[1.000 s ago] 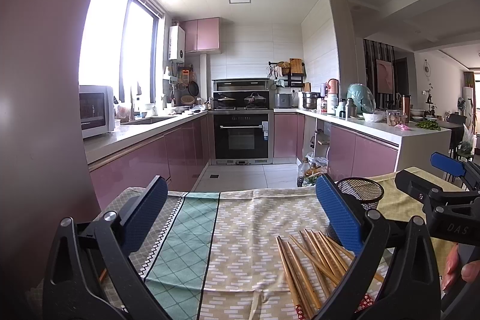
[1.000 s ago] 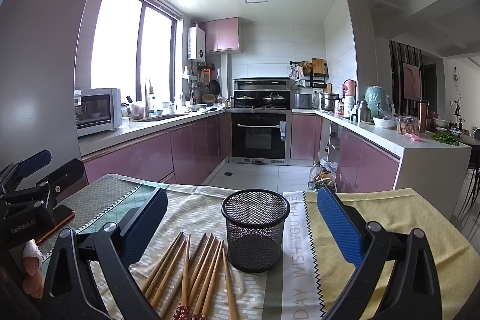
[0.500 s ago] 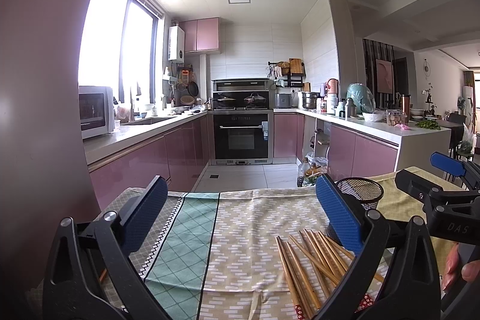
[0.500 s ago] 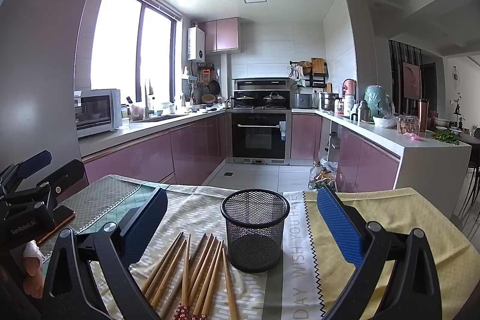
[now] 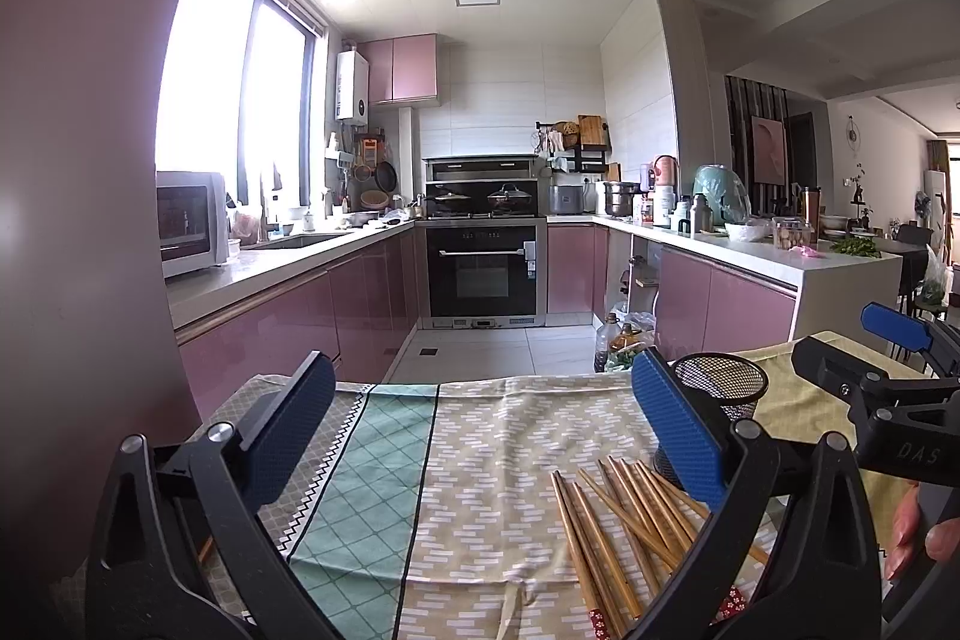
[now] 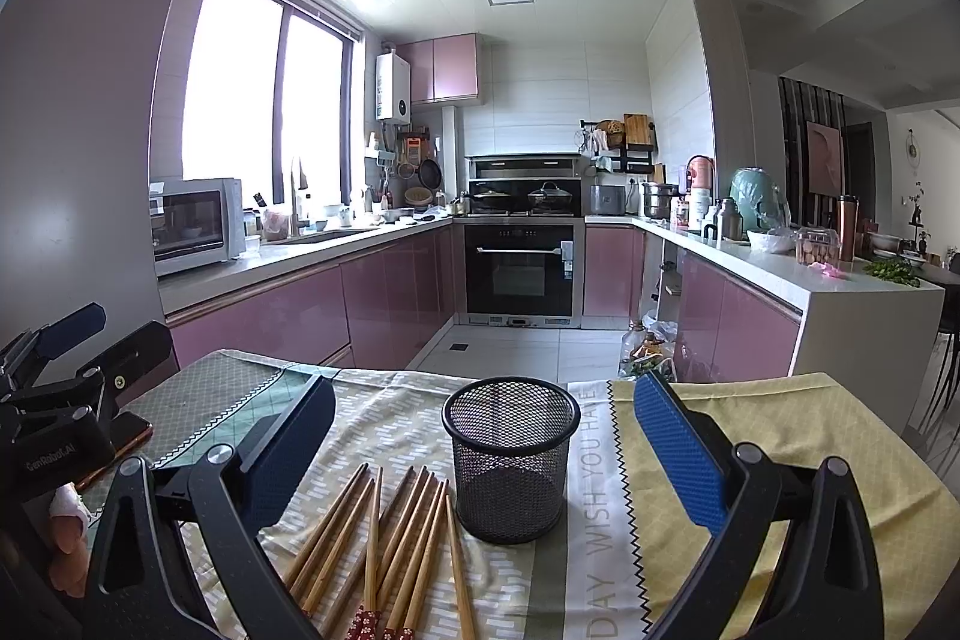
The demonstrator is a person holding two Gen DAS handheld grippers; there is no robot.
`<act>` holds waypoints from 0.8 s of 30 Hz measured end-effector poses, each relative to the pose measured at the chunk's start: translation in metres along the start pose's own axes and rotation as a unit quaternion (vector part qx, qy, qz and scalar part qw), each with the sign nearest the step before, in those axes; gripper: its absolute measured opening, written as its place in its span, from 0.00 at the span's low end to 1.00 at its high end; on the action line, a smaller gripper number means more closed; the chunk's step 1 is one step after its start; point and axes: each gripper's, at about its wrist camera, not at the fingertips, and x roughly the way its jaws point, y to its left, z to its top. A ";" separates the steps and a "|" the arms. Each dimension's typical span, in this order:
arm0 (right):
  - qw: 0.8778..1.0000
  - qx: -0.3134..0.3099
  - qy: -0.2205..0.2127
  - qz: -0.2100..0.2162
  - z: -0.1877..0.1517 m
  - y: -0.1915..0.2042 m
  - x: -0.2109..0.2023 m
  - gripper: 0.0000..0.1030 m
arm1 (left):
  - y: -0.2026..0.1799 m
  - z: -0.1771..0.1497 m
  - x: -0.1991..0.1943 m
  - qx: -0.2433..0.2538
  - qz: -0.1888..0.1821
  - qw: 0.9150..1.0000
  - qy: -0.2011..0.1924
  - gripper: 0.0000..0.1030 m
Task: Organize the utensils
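On the tabletop (image 6: 780,412), brown chopsticks (image 6: 384,538) lie beside a black mesh cup (image 6: 510,460), and both tongs, left (image 5: 480,436) and right (image 6: 480,448), are wide open, holding nothing.

Each hand-held gripper (image 5: 480,430) (image 6: 483,436) has a black plastic frame, silver screws and textured blue fingers (image 6: 675,460).

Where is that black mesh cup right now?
In the right wrist view the mesh cup stands upright mid-table on the cloth, just right of the loose chopsticks.
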 end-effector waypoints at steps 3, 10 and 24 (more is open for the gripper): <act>1.000 0.002 0.001 0.002 0.000 0.000 0.000 0.94 | 0.000 0.000 0.000 0.001 0.000 1.000 -0.001 0.95; 1.000 0.002 0.003 0.005 -0.001 0.002 0.003 0.94 | 0.000 0.000 0.000 0.001 0.000 1.000 0.000 0.95; 0.998 -0.002 0.051 0.034 -0.004 0.002 0.011 0.94 | -0.002 -0.003 0.011 0.007 -0.015 0.999 0.032 0.95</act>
